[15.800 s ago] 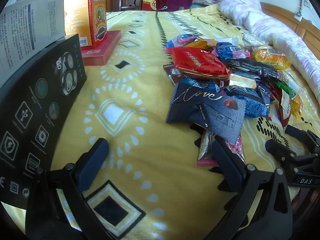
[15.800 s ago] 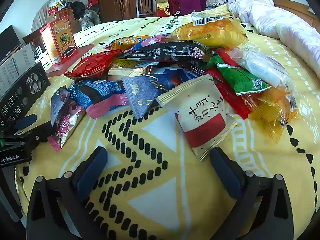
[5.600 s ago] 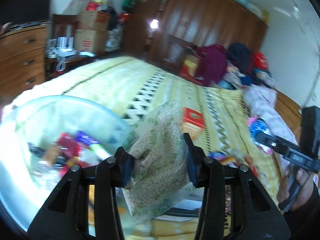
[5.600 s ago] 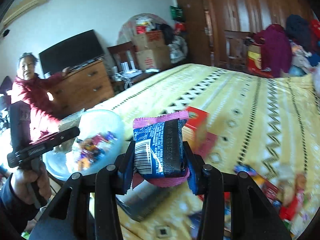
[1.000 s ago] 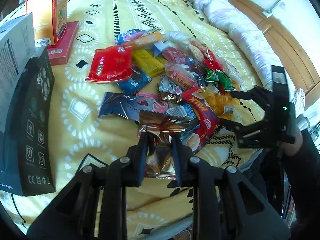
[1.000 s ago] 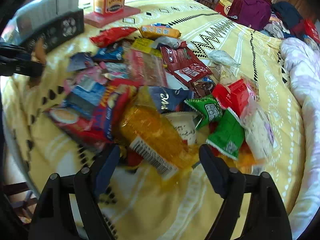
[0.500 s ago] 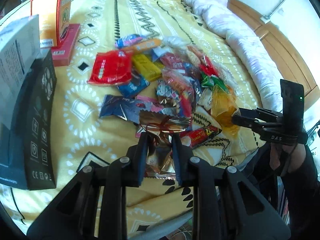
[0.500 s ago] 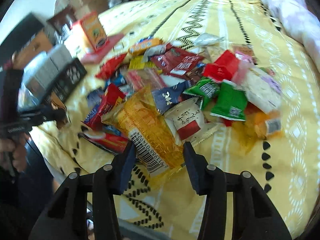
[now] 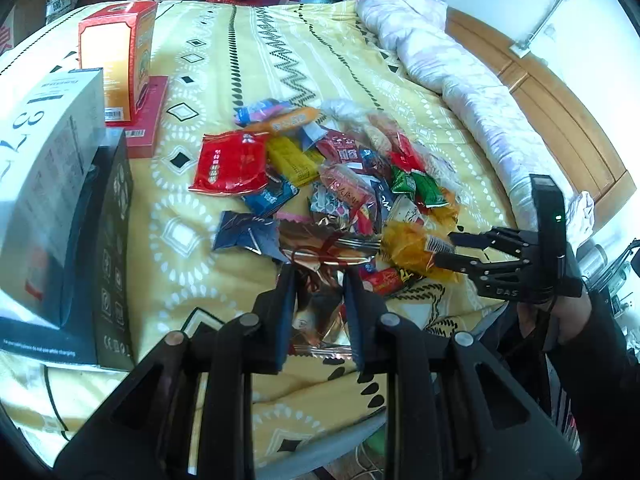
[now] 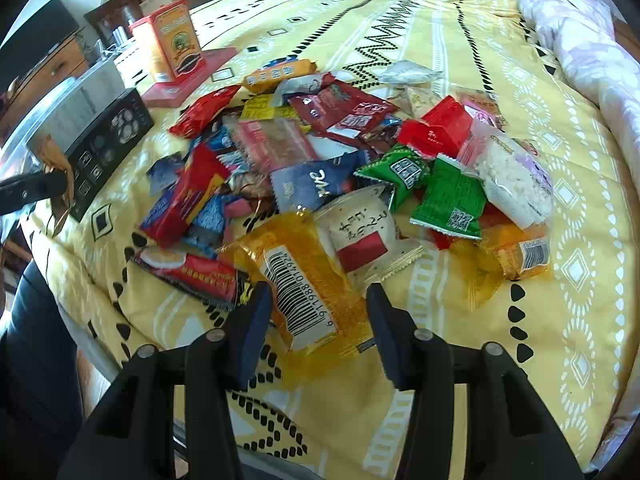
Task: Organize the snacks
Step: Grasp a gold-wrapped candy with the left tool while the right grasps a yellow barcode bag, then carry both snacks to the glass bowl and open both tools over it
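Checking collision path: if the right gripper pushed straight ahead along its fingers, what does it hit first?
The right gripper already grips a translucent orange barcoded snack packet. Straight on, that packet would likely meet the white-and-red wrapper first; depth is unclear.

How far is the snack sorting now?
Done: nothing visible here shows it. In hand: left gripper is shut on a bronze foil packet; right gripper grips an orange packet. Left: a big pile on the bed.
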The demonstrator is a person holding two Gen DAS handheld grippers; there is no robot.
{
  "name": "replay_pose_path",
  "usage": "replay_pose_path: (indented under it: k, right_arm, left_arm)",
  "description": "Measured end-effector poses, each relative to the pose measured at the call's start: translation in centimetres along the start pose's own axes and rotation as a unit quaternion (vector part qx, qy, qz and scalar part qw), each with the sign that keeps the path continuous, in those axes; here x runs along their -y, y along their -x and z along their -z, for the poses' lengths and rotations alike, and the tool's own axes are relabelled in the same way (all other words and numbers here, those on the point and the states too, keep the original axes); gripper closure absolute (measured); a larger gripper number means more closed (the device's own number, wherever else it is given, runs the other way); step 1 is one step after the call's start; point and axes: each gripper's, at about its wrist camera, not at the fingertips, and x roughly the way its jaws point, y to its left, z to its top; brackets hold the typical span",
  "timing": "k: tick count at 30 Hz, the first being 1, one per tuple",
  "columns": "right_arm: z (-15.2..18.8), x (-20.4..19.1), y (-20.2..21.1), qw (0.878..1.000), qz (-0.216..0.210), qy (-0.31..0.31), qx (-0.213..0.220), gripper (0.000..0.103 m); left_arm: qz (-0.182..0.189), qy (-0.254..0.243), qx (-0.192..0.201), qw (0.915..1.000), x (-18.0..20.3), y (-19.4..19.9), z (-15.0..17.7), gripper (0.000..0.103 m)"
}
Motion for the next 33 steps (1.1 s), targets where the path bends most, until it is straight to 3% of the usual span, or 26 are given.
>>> replay_pose_path:
  k: [1, 2, 4, 7, 12, 14, 20, 26, 33]
  right_arm:
    - [-0.1, -0.1, 0.3, 1.000, 0.000, 0.010, 0.004, 0.041]
    - [-0.2, -0.3, 0.6, 1.000, -0.001, 0.023, 0.006, 0.028]
    - [-0.5, -0.9, 0.8, 0.999, 0.003, 0.053, 0.006, 0.018]
    - [-1.3, -1.1, 0.0, 0.997, 0.014, 0.081, -0.003, 0.017]
    - [-1.9, 0.1, -4.1, 0.996, -0.008, 0.073, -0.047, 0.017]
    - [-1.2, 0.5, -5.5, 0.996, -0.014, 0.068, -0.064, 0.023]
    - [-0.7, 1.5, -2.2, 1.000, -0.021, 0.016, 0.001, 0.052]
    - [-2.9, 0.8, 4.0, 0.996, 0.003, -0.013, 0.083, 0.055]
    - [-7.5, -4.0, 9.7, 0.985, -0.011, -0.010, 0.171, 0.056]
  left_arm:
    - [0.000, 0.003, -0.001, 1.0000, -0.1, 0.0, 0.0, 0.078]
    - [0.000, 0.006, -0.002, 1.0000, -0.2, -0.1, 0.0, 0.078]
    - [0.002, 0.011, -0.005, 0.9999, -0.3, -0.3, 0.0, 0.078]
    - [0.002, 0.008, -0.004, 1.0000, 0.0, -0.2, 0.0, 0.078]
    - [-0.006, 0.003, -0.011, 0.9999, 0.0, -0.5, 0.1, 0.078]
    - [-0.008, 0.005, -0.010, 0.9999, -0.1, -0.4, 0.2, 0.078]
    - [-0.019, 0.009, 0.018, 0.9996, -0.8, 1.5, -0.2, 0.078]
    - [-0.042, 0.025, 0.072, 0.9962, -3.2, 5.9, -1.6, 0.078]
    - [-0.093, 0.040, 0.150, 0.9834, -6.3, 12.8, -2.5, 0.078]
